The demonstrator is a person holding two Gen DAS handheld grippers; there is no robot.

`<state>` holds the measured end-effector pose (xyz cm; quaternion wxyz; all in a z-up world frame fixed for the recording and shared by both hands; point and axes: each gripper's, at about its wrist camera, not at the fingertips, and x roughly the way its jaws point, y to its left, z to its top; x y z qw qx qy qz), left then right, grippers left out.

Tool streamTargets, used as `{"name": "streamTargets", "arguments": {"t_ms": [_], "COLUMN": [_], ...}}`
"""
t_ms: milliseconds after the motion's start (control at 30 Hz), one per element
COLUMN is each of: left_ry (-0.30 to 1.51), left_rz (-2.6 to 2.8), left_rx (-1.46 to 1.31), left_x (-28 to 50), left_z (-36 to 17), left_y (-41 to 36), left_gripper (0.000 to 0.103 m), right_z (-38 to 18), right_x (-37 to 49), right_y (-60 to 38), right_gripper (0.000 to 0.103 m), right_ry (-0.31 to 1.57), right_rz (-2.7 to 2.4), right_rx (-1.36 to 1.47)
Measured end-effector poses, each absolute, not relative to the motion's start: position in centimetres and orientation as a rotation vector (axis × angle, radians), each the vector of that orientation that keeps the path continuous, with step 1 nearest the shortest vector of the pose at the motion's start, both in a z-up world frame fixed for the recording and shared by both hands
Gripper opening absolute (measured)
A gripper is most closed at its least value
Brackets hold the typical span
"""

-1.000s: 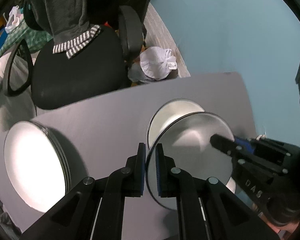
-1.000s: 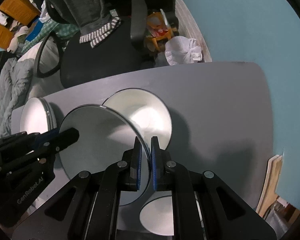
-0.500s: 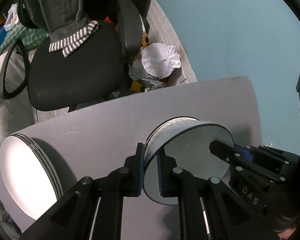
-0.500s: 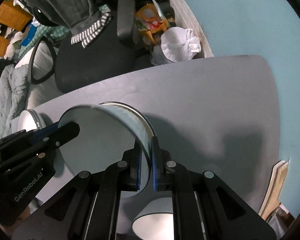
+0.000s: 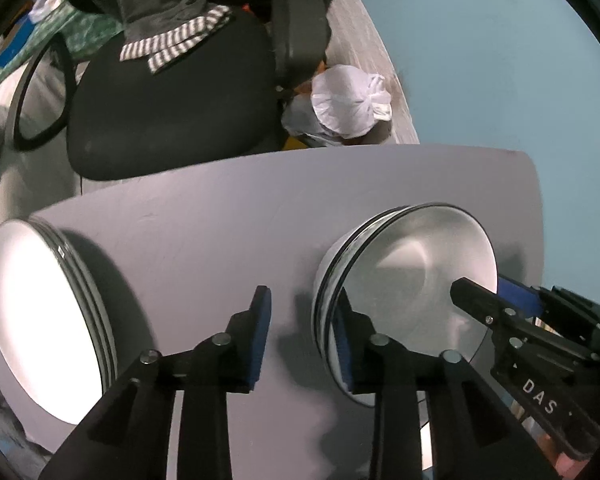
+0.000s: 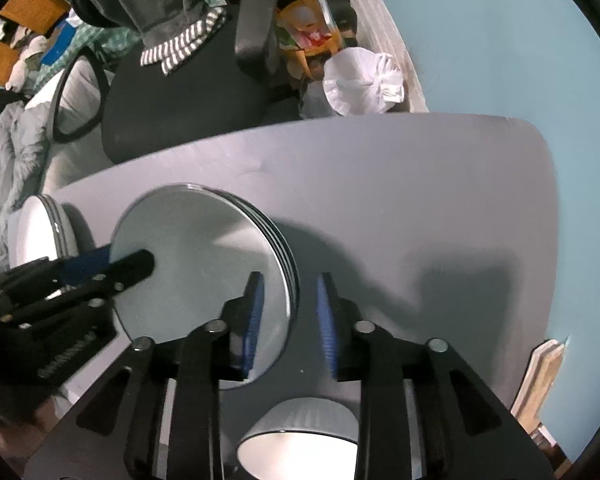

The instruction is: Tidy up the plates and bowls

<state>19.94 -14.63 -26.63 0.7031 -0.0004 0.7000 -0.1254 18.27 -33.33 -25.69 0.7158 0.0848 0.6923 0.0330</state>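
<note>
Two claws above one grey surface (image 5: 228, 216), both aimed straight down at the same dish. Three groups of tableware in all: a middle stack of shallow dishes (image 5: 416, 264), a stack of white plates (image 5: 40, 312) at the far left edge, and a single ribbed bowl (image 6: 300, 420) at the near edge, below the right claw's fingers. About four rims countable in the middle stack in the right wrist view; at least three in the left stack, the exact count hard to tell. Left claw (image 5: 302, 308) released, jaws just now parting, straddling the left rim of the top dish: one finger outside and clear of the rim, the other over the inside, contact there not certain. Right claw (image 6: 290, 284) likewise released and just now parting, straddling the opposite rim, one blue pad (image 6: 254, 312) over the dish, the other outside beside the stack. Top dish nested level on the middle stack, gripped by neither claw. Beyond the far edge of the surface: one black office chair (image 5: 160, 120) with one grey garment (image 5: 168, 8) with a striped hem draped over it, one knotted white bag (image 5: 348, 104) on the floor, and a blue wall (image 5: 500, 60) to the right.
</note>
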Motion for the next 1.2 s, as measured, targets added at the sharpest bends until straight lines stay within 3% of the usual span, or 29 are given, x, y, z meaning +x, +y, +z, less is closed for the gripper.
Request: {"name": "streamTargets", "arguments": {"t_ms": [67,200,300,367,533,667,767,1200], "left_ry": [1.552,1.512,1.485,1.466,1.428,1.379,1.340,1.213], "left_rz": [-0.274,-0.263,-0.265,-0.262,-0.273,-0.291,-0.314,-0.482], "left_rx": [-0.006,-0.002,-0.013,-0.019,-0.032,-0.023,0.002,0.140], "left_x": [19.5,18.6,18.0,17.5,16.3,15.1,14.1,9.6], "left_z": [-26.4,-25.3,-24.4,-23.7,-21.6,-19.5,-17.9,-12.9], "left_y": [-14.3,-13.7,-13.2,-13.0,-12.6,-12.4,-12.4,-11.6], "left_gripper": [0.042,0.054,0.059,0.063,0.063,0.073,0.074,0.080], "right_z": [-25.7,-25.0,-24.1,-23.4,-21.4,-19.1,-17.7,-12.1], "right_x": [17.9,17.4,17.2,17.0,16.4,15.5,14.8,9.9], "right_y": [-33.5,-33.7,-33.8,-33.9,-34.1,-34.1,-34.4,-34.0], "right_gripper": [0.034,0.058,0.064,0.064,0.064,0.064,0.069,0.069], "right_ry": [1.530,1.483,1.443,1.423,1.380,1.331,1.307,1.197], "right_rz": [0.070,0.059,0.054,0.056,0.053,0.031,0.009,-0.088], "right_rx": [0.196,0.187,0.174,0.168,0.189,0.181,0.196,0.273]}}
